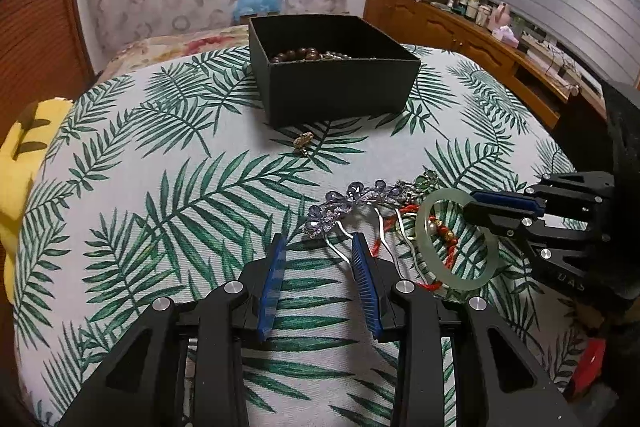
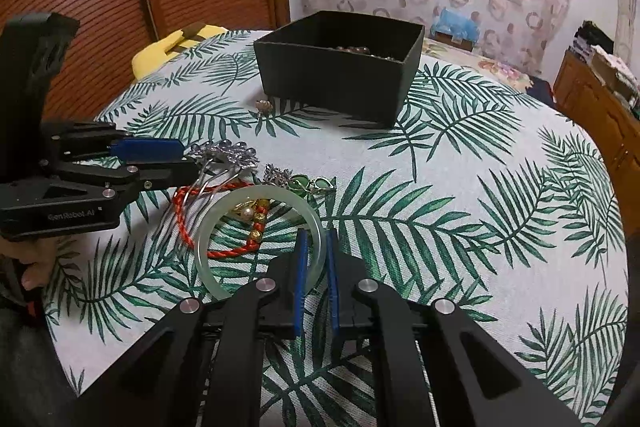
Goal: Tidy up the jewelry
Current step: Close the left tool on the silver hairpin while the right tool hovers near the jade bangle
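Now my right claw [image 2: 316, 255] is clamped on the near rim of the bangle [image 2: 260, 243], one pad inside the ring and one outside, so I judge the step in hand is the pickup. My left claw [image 1: 318, 263] stands part open with nothing between its pads, its tips just short of the hairpins [image 1: 352, 203], which lie touching the red cord [image 2: 224, 227] and the bangle. Next I need a clean lift: the cord runs under and through the ring and could drag along. Ahead of both claws, well apart, sits the box [image 1: 340, 91], open-topped, with brown beads [image 1: 298, 55] and a paler strand already inside. A small brooch [image 1: 303, 143] lies on the cloth [image 1: 168, 211] just before the box.
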`<state>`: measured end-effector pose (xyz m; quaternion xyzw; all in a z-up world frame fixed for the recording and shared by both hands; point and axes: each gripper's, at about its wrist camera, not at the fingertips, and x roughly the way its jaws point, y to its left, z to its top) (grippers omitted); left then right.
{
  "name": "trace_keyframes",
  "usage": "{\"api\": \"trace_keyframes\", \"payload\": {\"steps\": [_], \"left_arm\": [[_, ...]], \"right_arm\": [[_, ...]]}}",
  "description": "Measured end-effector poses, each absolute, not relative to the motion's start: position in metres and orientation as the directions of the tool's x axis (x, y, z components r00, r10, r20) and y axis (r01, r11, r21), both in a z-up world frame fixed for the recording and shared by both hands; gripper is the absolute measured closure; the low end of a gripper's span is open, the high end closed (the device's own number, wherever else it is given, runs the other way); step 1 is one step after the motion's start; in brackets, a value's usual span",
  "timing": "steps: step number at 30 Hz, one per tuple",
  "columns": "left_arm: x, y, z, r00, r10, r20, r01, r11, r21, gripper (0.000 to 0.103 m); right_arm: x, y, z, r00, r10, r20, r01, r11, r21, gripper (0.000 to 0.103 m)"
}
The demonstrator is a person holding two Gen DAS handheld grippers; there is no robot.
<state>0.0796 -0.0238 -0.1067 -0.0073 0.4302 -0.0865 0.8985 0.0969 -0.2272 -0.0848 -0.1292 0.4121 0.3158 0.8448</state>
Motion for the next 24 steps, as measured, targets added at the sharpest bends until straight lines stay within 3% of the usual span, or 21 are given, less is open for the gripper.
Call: {"api": "trace_keyframes", "payload": {"steps": [11,18,24], "left_arm": [[0.081,-0.013,-0.106,0.612,-0.133,-0.779,0.118,0.99,-0.077,0.071],[0.081,-0.013,-0.108,0.608,-0.198,-0.769,0.128,0.98,-0.15,0.092],[0.085,-0.009,-0.108,0.606,-0.243,-0.758,0.121,0.969,-0.213,0.098]], "right_arm": [[0.097,-0.227,-0.085,0.46,0.428,-0.778,-0.64,0.767,0.044,0.094],[0.097,-0.227,-0.085,0.461,0.427,-0.778,-0.64,0.767,0.042,0.094],[0.097,-0.227,-0.085,0.461,0.427,-0.778,-0.64,0.767,0.042,0.094]]}}
